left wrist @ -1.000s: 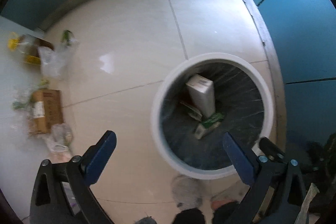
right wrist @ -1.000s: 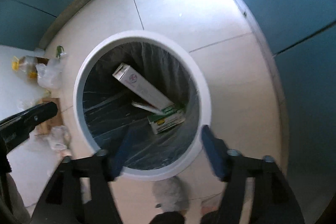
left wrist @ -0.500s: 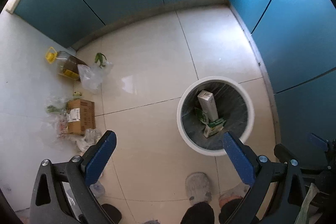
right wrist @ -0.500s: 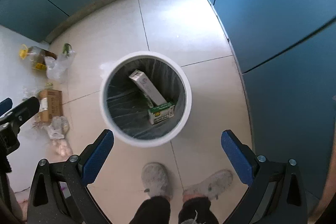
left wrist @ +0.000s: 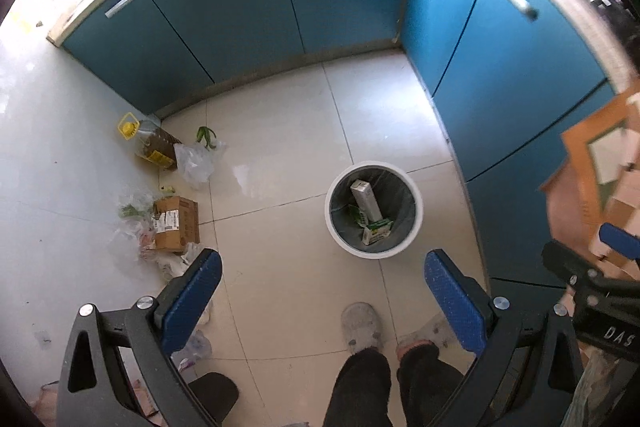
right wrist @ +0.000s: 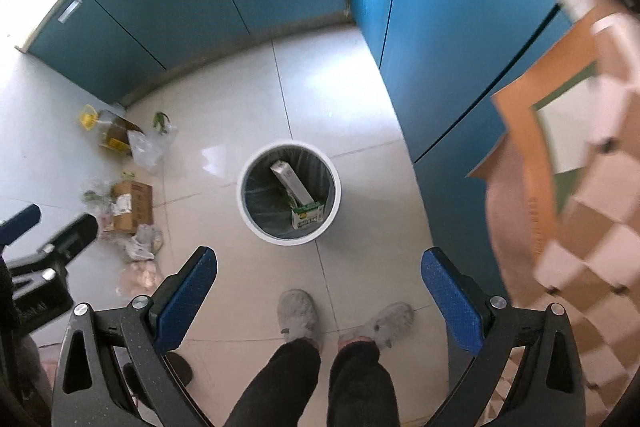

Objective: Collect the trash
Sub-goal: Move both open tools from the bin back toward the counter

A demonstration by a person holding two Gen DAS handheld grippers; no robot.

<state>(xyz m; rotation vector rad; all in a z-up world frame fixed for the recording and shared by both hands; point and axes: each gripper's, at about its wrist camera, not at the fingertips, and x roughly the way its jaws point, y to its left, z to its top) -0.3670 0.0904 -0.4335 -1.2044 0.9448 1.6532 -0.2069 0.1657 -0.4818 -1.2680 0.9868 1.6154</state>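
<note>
both claws are empty and spread wide: the left claw (left wrist: 322, 291) hangs high over the floor (left wrist: 280, 155), and the right claw (right wrist: 318, 287), whose jaws have just been opening with nothing between them, looks down on the white bin (right wrist: 289, 193). two cartons lie in the bin, a tall white carton (right wrist: 289, 179) leaning over a green-printed carton (right wrist: 307, 215), so this is the gap between one drop and the next pick. more trash waits on the floor well to the bin's left: a cardboard box (left wrist: 178, 225), crumpled plastic bags (left wrist: 196, 163), and what looks like an oil bottle (left wrist: 150, 143), though it is small in both views. the next move likely calls for lowering a claw over the box or a bag, jaws straddling it.
</note>
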